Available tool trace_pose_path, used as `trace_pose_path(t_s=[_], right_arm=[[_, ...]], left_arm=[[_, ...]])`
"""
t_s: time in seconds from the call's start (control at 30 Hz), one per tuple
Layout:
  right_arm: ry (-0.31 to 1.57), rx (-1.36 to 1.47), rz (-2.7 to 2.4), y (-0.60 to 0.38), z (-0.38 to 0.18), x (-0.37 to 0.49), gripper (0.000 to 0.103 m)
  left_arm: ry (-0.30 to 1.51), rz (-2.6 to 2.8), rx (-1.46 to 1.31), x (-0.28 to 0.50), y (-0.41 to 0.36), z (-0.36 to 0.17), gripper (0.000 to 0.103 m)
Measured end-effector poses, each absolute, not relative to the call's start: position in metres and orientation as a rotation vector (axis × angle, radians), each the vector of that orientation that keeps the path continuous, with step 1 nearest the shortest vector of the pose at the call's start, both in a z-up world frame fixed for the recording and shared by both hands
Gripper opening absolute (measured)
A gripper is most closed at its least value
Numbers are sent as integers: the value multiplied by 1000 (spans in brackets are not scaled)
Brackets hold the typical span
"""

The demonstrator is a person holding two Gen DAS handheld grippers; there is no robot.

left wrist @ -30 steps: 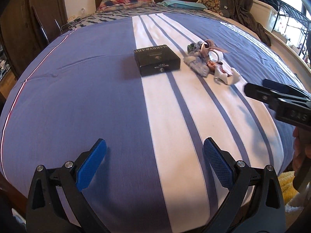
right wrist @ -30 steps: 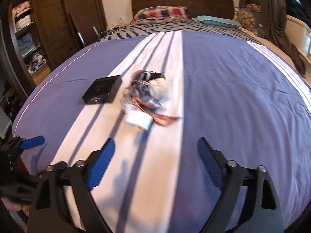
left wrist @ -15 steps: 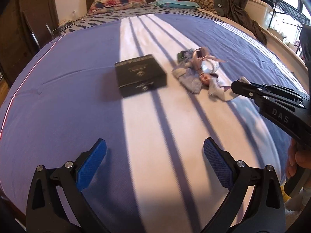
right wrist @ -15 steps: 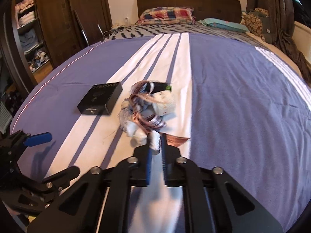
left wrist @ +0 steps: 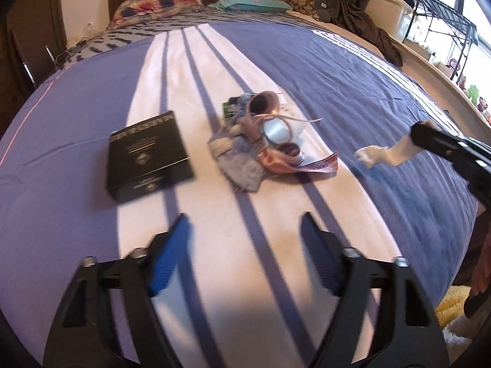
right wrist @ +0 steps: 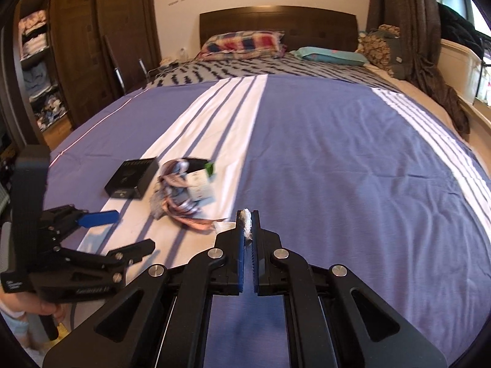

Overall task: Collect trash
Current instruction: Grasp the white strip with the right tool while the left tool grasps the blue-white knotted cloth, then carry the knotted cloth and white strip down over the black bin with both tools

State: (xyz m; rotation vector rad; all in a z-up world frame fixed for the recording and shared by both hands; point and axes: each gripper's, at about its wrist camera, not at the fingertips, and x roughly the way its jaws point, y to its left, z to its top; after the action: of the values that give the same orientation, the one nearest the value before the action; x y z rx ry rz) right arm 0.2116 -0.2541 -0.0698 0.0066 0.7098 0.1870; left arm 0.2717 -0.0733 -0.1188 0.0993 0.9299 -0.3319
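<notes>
A pile of trash, wrappers, ribbon and crumpled cloth, lies on the white stripe of the bed; it also shows in the right wrist view. My right gripper is shut on a white crumpled tissue and holds it above the bed, right of the pile; in the left wrist view the tissue hangs from that gripper's tips. My left gripper is open and empty, low over the bed, short of the pile.
A black box lies left of the pile, also seen in the right wrist view. Pillows and a headboard are at the far end. A wardrobe stands left, a window ledge right.
My right gripper shut on the white tissue at the pile's near edge and lifted it away to the right. My left gripper moved closer to the pile and narrowed its opening.
</notes>
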Motion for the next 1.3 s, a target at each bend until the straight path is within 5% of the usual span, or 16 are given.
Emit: trace_pose_path(t_s=[0.23, 0.5, 1.3], right_arm=[[687, 6, 175, -270, -63, 208, 5], [696, 13, 186, -273, -70, 207, 5], [616, 5, 286, -235, -28, 111, 5]], left_arm=[[926, -315, 102, 295, -77, -122, 50], [918, -297, 94, 310, -72, -122, 16], [751, -285, 110, 160, -45, -46, 13]])
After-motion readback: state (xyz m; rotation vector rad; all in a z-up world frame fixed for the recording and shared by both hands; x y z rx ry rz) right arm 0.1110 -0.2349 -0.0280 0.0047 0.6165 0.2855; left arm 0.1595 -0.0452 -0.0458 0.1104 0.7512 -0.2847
